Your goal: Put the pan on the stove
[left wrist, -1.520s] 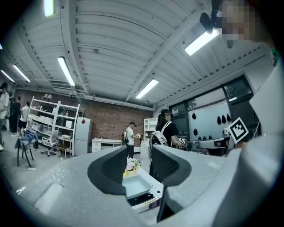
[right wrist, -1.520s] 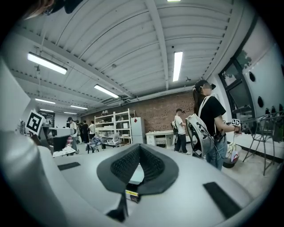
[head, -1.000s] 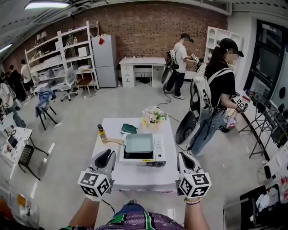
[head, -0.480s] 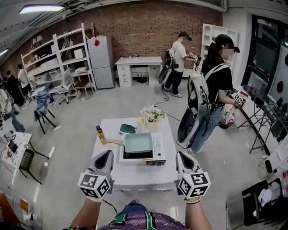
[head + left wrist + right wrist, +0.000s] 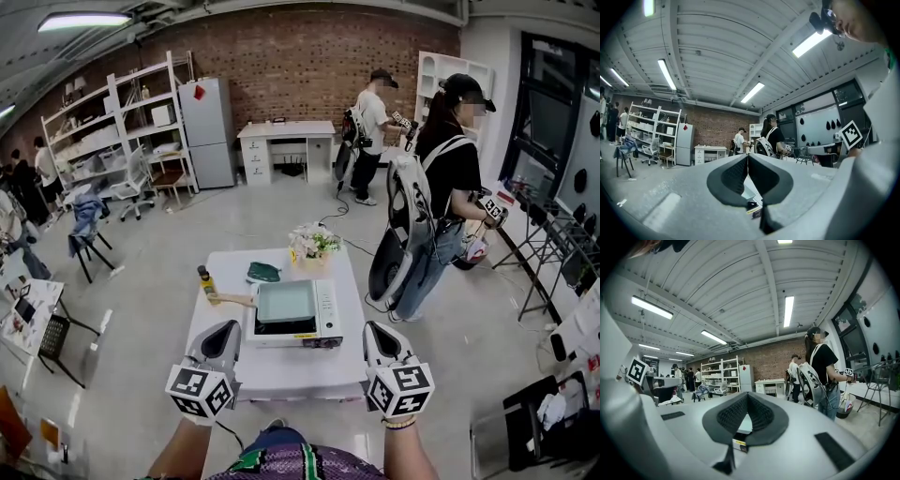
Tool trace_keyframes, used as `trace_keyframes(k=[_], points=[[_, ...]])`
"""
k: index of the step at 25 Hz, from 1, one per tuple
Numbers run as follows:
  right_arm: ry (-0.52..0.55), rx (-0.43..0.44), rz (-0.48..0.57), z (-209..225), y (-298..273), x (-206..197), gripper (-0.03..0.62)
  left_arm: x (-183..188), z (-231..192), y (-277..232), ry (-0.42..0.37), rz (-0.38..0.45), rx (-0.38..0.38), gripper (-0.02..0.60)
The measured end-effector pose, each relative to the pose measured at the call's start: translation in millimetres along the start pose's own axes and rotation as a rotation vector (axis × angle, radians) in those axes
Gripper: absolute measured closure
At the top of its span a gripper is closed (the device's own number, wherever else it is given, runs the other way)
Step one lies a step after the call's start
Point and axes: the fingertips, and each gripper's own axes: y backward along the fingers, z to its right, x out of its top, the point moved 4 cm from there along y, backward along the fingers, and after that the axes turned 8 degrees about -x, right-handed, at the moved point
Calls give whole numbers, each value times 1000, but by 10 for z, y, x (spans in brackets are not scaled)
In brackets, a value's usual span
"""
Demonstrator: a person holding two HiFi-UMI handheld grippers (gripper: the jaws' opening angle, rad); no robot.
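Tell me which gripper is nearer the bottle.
Left. The left gripper hangs at the table's near-left corner, bottle side; the right gripper at the near-right corner.

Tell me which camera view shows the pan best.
The head view: the whole pan shows from above, sitting on the stove, handle toward the picture's left. Both gripper views are filled by their own shut jaws; only a pale sliver shows beneath them.
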Motion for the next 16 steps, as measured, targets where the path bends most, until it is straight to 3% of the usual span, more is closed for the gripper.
trace_keyframes(k=[16], points=[[-2, 5, 3, 31, 27, -2, 592, -31, 9, -15, -16, -7, 20, 563]])
